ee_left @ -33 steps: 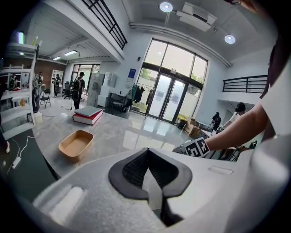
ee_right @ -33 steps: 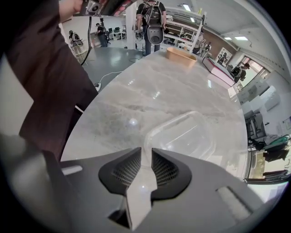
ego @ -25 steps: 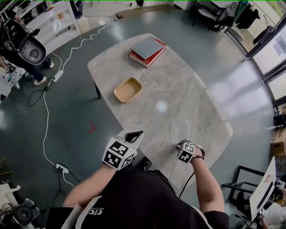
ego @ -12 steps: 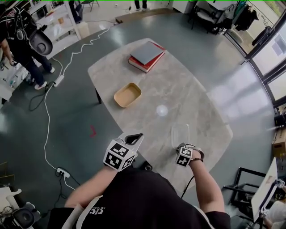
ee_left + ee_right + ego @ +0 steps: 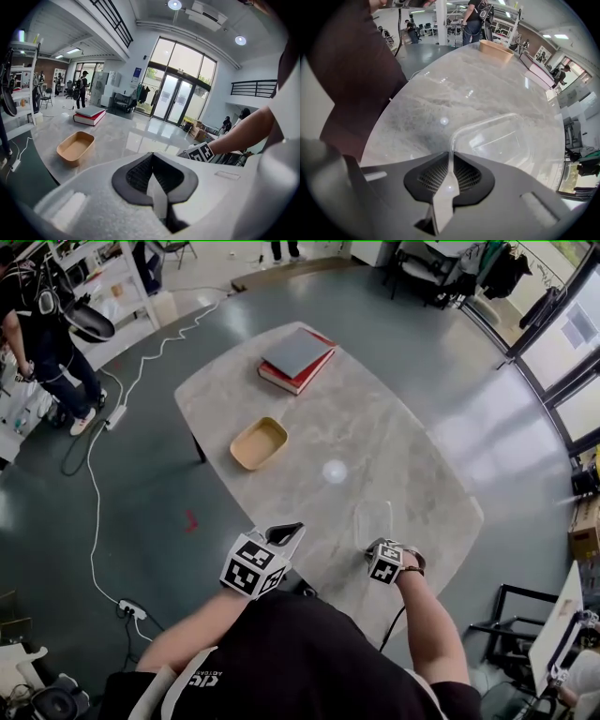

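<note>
Pinching the near rim of the container [image 5: 372, 519], the right gripper [image 5: 378, 545] has its jaws together on that corner, it seems.

By the table's [image 5: 394, 427] near edge, the clear container lies with its long axis running away from the person, straight out from the right jaws. The right gripper view shows the corner rim entering the shut tips. The left gripper [image 5: 287, 532] hangs past the table's near left edge, well apart from the container. Its jaws are together on nothing.
</note>
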`<action>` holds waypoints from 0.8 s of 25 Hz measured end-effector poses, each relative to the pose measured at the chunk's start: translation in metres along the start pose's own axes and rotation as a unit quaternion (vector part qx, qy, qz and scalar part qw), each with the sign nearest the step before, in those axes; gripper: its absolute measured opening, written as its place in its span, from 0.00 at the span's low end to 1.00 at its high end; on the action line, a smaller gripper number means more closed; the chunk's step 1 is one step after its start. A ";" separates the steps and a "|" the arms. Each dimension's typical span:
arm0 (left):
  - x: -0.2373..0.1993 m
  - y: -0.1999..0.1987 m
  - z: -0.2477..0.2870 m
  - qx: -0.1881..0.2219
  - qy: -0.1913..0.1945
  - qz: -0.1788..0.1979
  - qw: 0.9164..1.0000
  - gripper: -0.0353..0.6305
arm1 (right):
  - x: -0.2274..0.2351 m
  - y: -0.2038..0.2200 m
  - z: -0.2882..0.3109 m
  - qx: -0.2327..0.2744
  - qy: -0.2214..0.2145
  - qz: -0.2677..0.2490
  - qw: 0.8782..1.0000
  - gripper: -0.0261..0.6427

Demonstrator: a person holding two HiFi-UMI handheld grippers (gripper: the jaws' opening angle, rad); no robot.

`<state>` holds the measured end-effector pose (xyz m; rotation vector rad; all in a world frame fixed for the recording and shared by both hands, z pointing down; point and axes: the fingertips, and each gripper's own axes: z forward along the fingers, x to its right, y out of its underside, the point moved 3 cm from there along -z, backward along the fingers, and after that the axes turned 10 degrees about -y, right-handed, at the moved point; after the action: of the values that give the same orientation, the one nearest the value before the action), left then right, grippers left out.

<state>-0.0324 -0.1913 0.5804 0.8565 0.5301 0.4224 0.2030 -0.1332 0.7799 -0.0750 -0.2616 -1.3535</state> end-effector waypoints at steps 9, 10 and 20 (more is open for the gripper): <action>-0.004 -0.007 0.002 0.002 0.006 0.010 1.000 0.06 | -0.013 -0.007 -0.012 0.045 0.031 0.020 0.998 0.07; -0.006 -0.008 0.001 0.002 0.005 0.010 1.000 0.06 | -0.014 -0.008 -0.018 0.058 0.037 0.028 0.997 0.07; -0.020 -0.028 -0.002 0.014 0.002 0.010 1.000 0.06 | -0.009 -0.011 -0.105 0.232 0.117 0.150 0.954 0.07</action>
<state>-0.0451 -0.2177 0.5623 0.8883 0.5321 0.4370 0.2057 -0.1487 0.6748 0.4223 -0.3468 -0.9598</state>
